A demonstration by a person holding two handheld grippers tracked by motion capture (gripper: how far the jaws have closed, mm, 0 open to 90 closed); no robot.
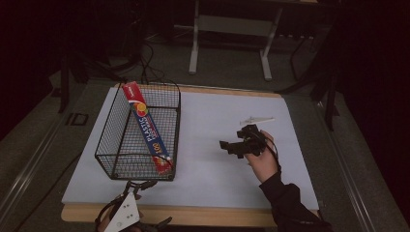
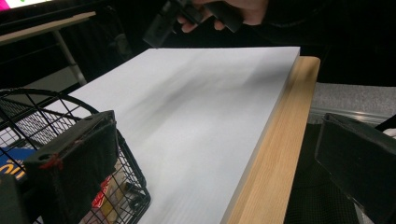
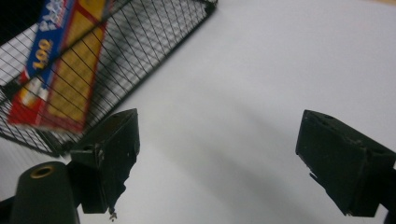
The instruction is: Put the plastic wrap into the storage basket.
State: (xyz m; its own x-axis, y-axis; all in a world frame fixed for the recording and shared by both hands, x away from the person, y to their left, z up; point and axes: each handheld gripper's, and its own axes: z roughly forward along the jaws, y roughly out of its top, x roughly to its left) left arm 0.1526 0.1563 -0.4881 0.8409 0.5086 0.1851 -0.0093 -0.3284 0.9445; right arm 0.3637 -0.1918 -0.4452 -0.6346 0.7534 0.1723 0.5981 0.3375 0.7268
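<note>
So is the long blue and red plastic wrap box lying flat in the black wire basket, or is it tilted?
Tilted. The long blue and red plastic wrap box leans in the black wire basket, its top end above the rim.

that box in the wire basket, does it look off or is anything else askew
Yes. The long plastic wrap box does not lie flat in the wire basket: it leans diagonally, its red top end poking above the far rim. A small white plastic piece lies alone on the white board. Nothing looks spilled or broken.
</note>
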